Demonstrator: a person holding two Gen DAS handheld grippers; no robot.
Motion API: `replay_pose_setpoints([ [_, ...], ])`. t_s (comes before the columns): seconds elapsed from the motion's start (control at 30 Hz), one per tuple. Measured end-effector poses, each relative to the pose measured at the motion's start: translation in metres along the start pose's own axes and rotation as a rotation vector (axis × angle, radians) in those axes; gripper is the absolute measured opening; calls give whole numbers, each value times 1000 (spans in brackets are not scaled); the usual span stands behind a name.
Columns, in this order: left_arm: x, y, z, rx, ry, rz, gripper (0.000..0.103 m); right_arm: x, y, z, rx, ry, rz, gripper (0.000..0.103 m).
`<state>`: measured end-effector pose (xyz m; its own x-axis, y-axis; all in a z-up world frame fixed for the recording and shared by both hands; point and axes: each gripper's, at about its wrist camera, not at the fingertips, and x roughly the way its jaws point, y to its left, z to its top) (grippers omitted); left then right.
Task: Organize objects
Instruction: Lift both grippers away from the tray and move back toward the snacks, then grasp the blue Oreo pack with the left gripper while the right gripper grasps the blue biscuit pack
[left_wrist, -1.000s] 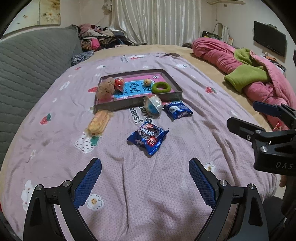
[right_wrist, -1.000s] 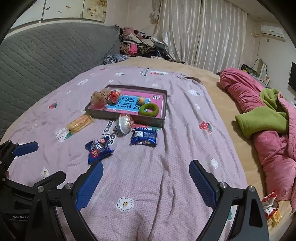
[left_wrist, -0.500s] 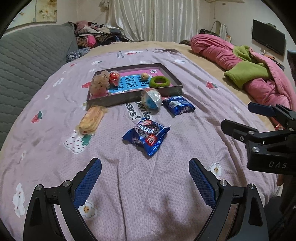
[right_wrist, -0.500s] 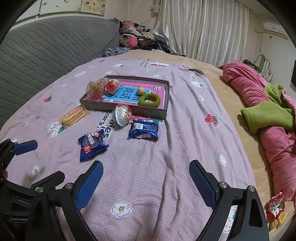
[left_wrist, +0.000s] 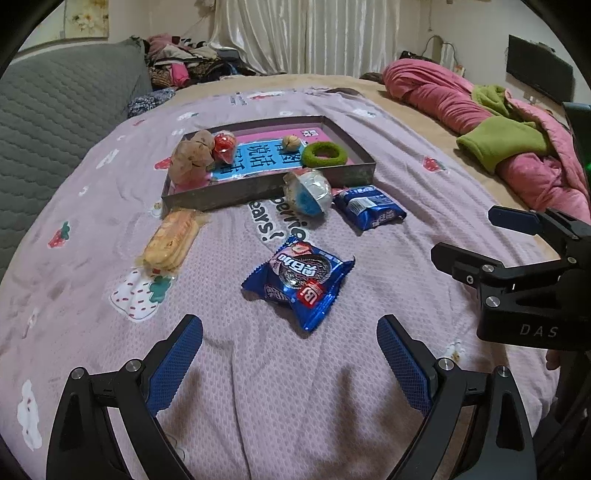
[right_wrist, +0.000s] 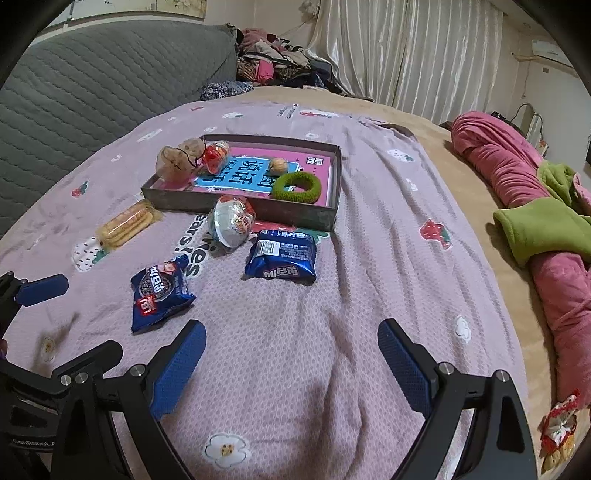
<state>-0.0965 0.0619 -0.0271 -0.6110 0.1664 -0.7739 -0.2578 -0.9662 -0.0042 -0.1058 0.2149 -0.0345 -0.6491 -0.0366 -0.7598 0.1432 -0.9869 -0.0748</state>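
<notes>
bed (left_wrist: 406, 140): wide, tan sheet, carries everything; grey quilted headboard (left_wrist: 55, 110) on the left side
blanket (right_wrist: 369, 277): purple waffle-knit, printed strawberries and flowers, spread over bed, wrinkled
pink quilt (right_wrist: 517, 177): bunched, soft, along right edge of bed, green fleece (right_wrist: 535, 229) folded on it
tray (left_wrist: 269, 188): shallow grey rectangular box, pink-and-blue printed sheet as floor, on blanket mid-bed
left tool (left_wrist: 290, 363): spread wide, blue ribbed pads, nothing held, over bare blanket just short of near cookie pack
right tool (right_wrist: 291, 363): spread wide, same blue pads, nothing held, over bare blanket, touching nothing
near cookie pack (left_wrist: 299, 282): blue crinkly foil, puffy, on blanket between left tool and tray
far cookie pack (right_wrist: 282, 254): blue foil, barcode side up, on blanket just in front of tray
wafer pack (left_wrist: 171, 240): clear wrap, tan oblong biscuits, on blanket left of tray corner
capsule ball (left_wrist: 308, 192): round, clear plastic top, blue bottom, touching tray front wall from outside
plush toy (left_wrist: 192, 157): brown, fuzzy, lumpy, inside tray at left end
green ring (right_wrist: 297, 186): fuzzy donut shape, inside tray at right end
red snack (left_wrist: 225, 146): small shiny wrapper, in tray beside plush toy
walnut (right_wrist: 279, 165): small, round, tan, in tray centre-back
</notes>
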Motion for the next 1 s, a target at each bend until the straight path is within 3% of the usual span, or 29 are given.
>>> replay_pose_setpoints([
  [0.5,39,6,13,0,21,-7,96,44,-6,15,-1,40,13,94],
  [1.0,66,1,26,10,22,-22,96,95,-15,33,56,88,83,94],
])
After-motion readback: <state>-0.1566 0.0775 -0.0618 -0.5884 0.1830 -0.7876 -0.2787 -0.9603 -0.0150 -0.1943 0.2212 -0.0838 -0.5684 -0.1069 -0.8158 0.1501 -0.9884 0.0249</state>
